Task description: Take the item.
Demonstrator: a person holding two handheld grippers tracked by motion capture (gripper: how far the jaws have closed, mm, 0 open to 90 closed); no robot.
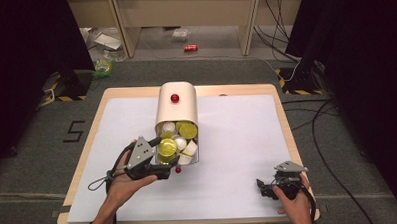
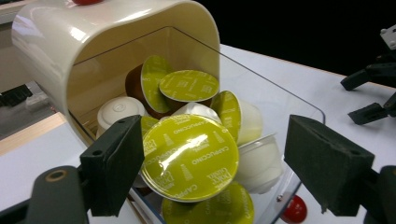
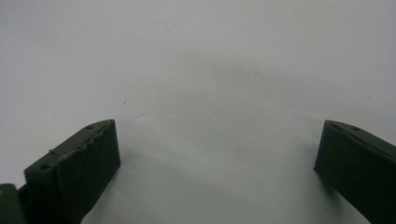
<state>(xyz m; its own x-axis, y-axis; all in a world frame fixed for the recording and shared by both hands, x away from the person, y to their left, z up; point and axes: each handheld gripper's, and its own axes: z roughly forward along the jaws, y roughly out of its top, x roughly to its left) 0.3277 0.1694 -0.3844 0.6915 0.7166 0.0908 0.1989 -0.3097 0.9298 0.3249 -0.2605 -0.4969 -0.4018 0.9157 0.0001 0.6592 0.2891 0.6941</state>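
A cream capsule box (image 1: 176, 110) with a red knob (image 1: 174, 98) lies mid-table. Its clear drawer (image 2: 280, 98) is pulled out toward me and holds several coffee capsules, white ones and ones with yellow-green lids. My left gripper (image 1: 167, 163) is at the drawer's front, open around the top capsule with the "Cappuccino" lid (image 2: 189, 156). One jaw touches that lid's edge; the other stands well apart from it. The drawer's small red knob (image 2: 294, 210) sits just below. My right gripper (image 1: 265, 187) rests open on the white sheet at the front right, with nothing between its jaws (image 3: 217, 149).
A white sheet (image 1: 237, 140) covers the wooden table (image 1: 281, 114). Beyond the far edge stand a wooden desk, a red can (image 1: 191, 47) on the floor and cables (image 1: 317, 123) at the right. In the left gripper view, the right gripper (image 2: 373, 93) shows at the far right.
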